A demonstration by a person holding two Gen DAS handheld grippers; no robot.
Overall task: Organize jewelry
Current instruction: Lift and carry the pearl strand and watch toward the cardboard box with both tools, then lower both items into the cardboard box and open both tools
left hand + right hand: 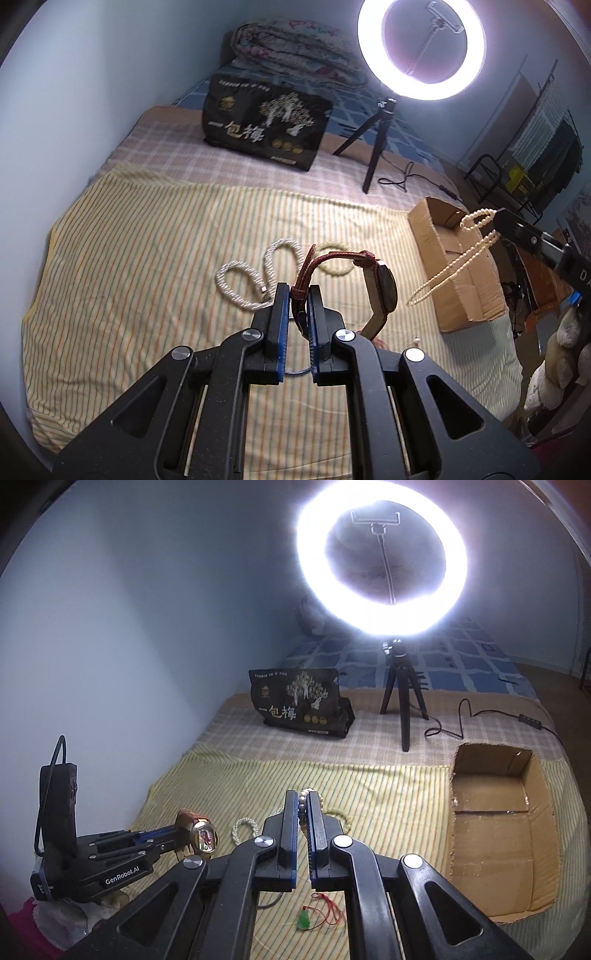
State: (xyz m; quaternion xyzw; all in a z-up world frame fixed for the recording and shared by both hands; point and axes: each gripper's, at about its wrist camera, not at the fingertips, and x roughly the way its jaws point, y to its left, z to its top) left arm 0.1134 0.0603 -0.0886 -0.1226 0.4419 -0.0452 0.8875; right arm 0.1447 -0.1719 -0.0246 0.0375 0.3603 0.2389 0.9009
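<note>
The open brown cardboard box [495,834] lies just right of the right gripper [303,808], which pinches a cream pearl-bead necklace [458,258], while the left gripper [297,299], farther off, clamps a red-strapped gold wristwatch [384,291] aloft.

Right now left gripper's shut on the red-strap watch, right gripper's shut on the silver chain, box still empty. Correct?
Not quite: the right gripper is shut on the pearl necklace, not the silver chain, which lies on the bed, per the left wrist view. Left gripper, watch, cardboard box: correct.
</note>
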